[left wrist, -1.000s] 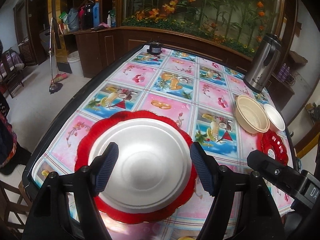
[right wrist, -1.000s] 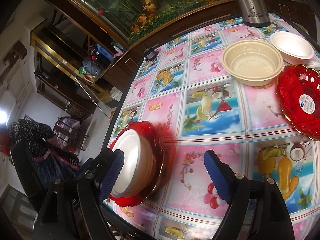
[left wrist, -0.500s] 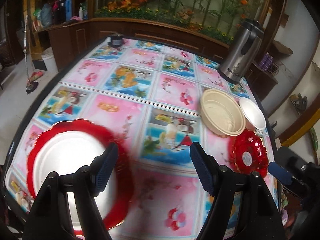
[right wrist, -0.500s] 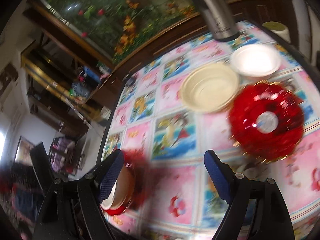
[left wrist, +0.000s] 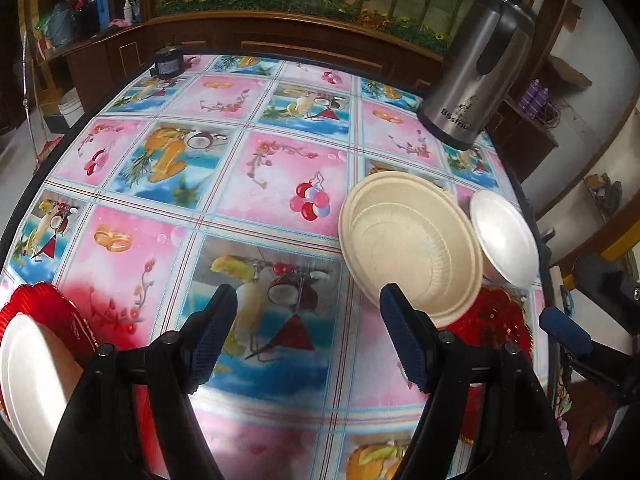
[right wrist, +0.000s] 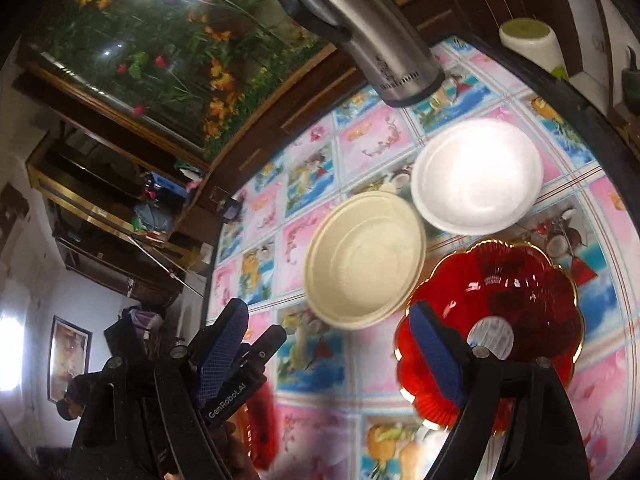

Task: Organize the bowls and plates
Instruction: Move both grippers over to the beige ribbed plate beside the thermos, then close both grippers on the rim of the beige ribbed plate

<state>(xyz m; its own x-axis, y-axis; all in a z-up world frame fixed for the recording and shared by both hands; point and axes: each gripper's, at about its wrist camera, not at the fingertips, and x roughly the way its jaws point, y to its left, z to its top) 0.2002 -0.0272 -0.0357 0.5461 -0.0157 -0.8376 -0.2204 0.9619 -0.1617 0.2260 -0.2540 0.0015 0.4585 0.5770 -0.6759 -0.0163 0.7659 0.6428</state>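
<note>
— Progress? White bowl (left wrist: 28, 384) sits on red plate (left wrist: 38, 308) at left; seemingly done.
— Remaining: cream bowl (right wrist: 362, 258), small white bowl (right wrist: 476, 176), second red plate (right wrist: 504, 316) unstacked. Left gripper (left wrist: 304, 344) and right gripper (right wrist: 330, 354) wide, empty.

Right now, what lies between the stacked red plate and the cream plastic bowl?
Only bare fruit-print tablecloth, seen in the left wrist view, separates red plate from cream bowl.
</note>
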